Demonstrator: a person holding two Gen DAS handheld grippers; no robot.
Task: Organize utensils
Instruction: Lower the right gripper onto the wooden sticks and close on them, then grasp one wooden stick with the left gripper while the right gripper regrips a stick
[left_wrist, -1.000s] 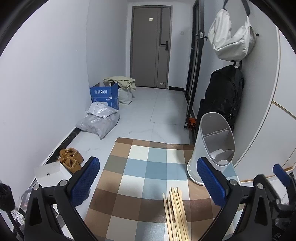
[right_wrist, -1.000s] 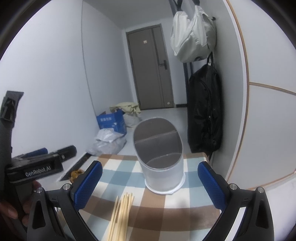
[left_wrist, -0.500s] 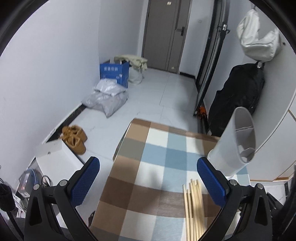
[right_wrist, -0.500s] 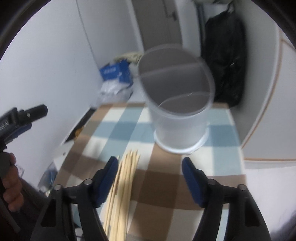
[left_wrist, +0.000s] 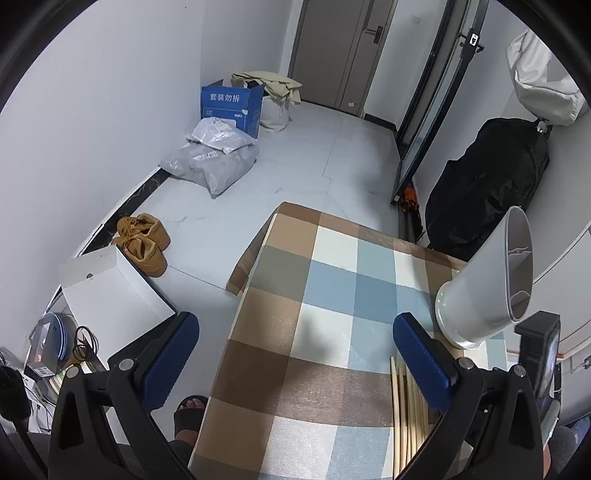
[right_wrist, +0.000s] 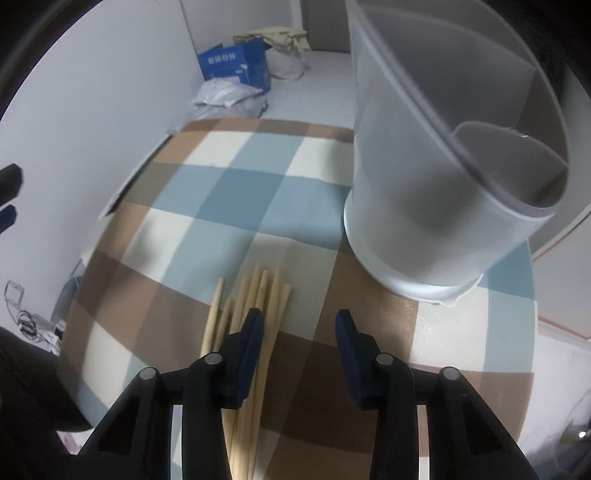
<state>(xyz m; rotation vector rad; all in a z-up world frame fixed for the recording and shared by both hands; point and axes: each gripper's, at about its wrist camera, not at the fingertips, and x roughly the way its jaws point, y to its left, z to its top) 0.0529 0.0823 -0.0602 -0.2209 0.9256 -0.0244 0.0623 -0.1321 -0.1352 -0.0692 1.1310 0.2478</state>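
Lying side by side on the checked tablecloth (right_wrist: 229, 177), the chopsticks (right_wrist: 273, 295) sit just in front of the white divided utensil holder (right_wrist: 417, 229), near it but apart. Your right gripper (right_wrist: 299, 332) hangs low over them, jaws partly spread and empty, its left finger over the bundle's right side. Your left gripper (left_wrist: 295, 354) is spread wide above the cloth, with the chopsticks (left_wrist: 400, 417) beside its right finger.
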